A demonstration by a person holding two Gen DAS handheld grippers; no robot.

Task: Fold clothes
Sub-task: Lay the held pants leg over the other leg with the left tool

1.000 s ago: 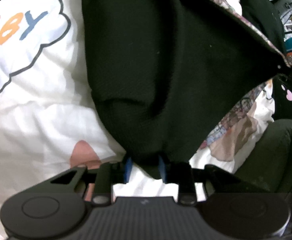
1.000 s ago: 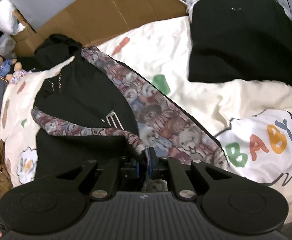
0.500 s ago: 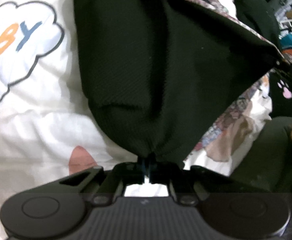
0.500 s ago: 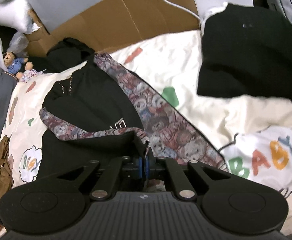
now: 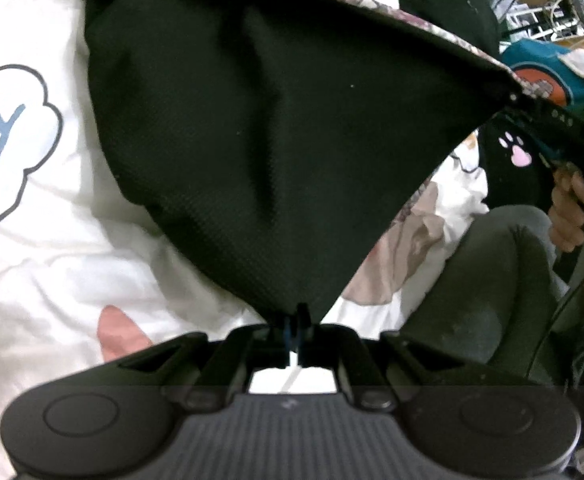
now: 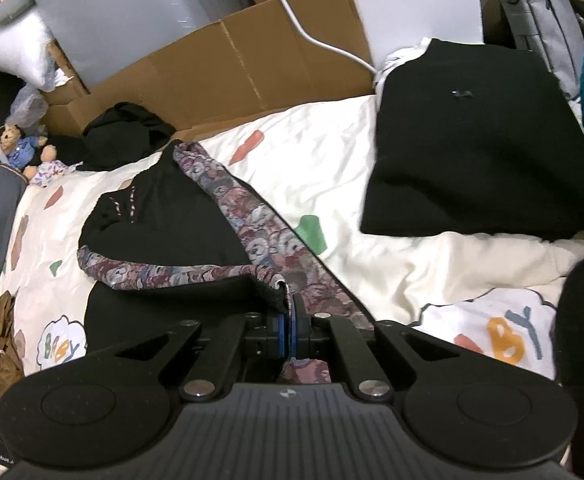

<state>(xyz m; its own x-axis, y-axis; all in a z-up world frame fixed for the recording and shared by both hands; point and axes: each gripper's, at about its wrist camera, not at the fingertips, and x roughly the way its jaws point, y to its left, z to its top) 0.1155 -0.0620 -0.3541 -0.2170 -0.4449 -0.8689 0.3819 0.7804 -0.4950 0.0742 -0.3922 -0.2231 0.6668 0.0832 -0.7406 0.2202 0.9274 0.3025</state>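
Two grippers, both clamped on one black garment [image 5: 276, 128] with patterned trim. Left wrist view: left gripper [image 5: 296, 322] has its fingers pinched together on a bottom corner of the garment, cloth pulled taut into a point above a white bedsheet [image 5: 72, 264] printed with a cloud and letters. Far corner of the cloth runs to the right gripper [image 5: 531, 110] at the right edge, a hand [image 5: 571, 208] on its handle.

Right wrist view: right gripper [image 6: 288, 324] fingers clenched on the garment's patterned hem, rest of the garment [image 6: 164, 220] lies spread on the bedsheet [image 6: 371, 256]. Folded black garment [image 6: 471, 140] lies well apart at upper right. Cardboard [image 6: 232, 64] behind the bed, teddy bear [image 6: 22, 146] at left.
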